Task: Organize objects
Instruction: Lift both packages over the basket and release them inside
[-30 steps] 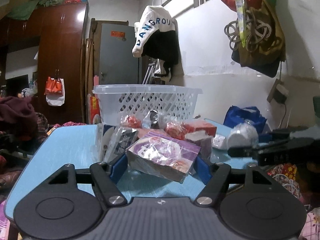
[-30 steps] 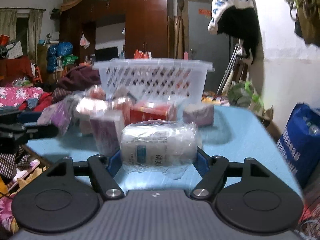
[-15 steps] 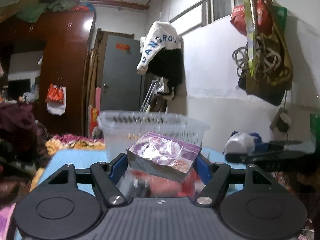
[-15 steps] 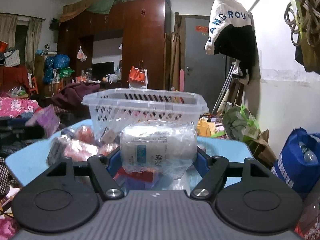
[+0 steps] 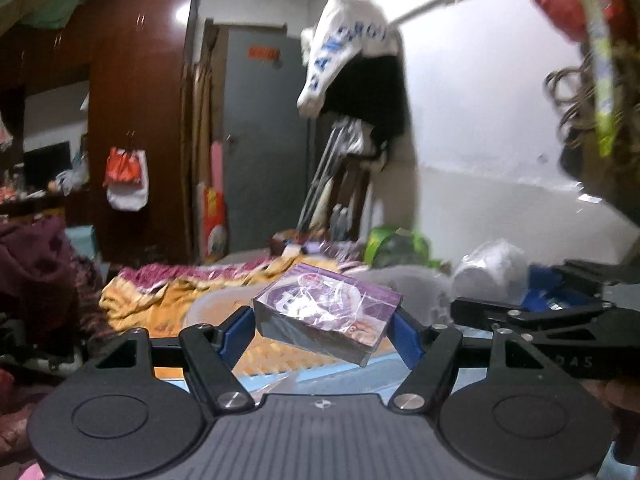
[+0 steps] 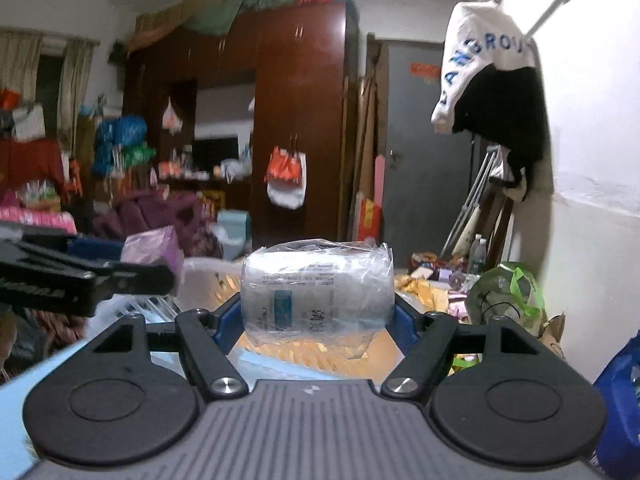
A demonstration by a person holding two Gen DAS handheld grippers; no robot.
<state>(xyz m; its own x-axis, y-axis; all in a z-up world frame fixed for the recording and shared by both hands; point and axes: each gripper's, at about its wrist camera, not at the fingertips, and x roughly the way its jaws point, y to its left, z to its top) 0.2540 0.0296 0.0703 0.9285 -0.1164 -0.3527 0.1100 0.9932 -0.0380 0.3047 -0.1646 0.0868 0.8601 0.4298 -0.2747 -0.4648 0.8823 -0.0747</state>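
My left gripper (image 5: 324,330) is shut on a purple box wrapped in clear film (image 5: 326,314), held tilted above the white plastic basket, whose rim (image 5: 208,306) shows just below it. My right gripper (image 6: 316,316) is shut on a white roll in clear wrap (image 6: 316,290), also held over the basket's rim (image 6: 204,276). The right gripper with its roll (image 5: 490,268) shows at the right of the left wrist view. The left gripper with the purple box (image 6: 154,246) shows at the left of the right wrist view.
The blue table (image 5: 332,374) lies under the basket. A brown wardrobe (image 6: 292,120), a grey door (image 5: 264,140) and hanging clothes (image 6: 492,76) stand behind. A green bag (image 6: 508,296) and a blue bag (image 6: 618,392) are on the right. Clothes piles lie on the left.
Both grippers have risen and moved forward with their objects, from the loose items on the table to above the basket's rim. The pile of packets has dropped out of view.
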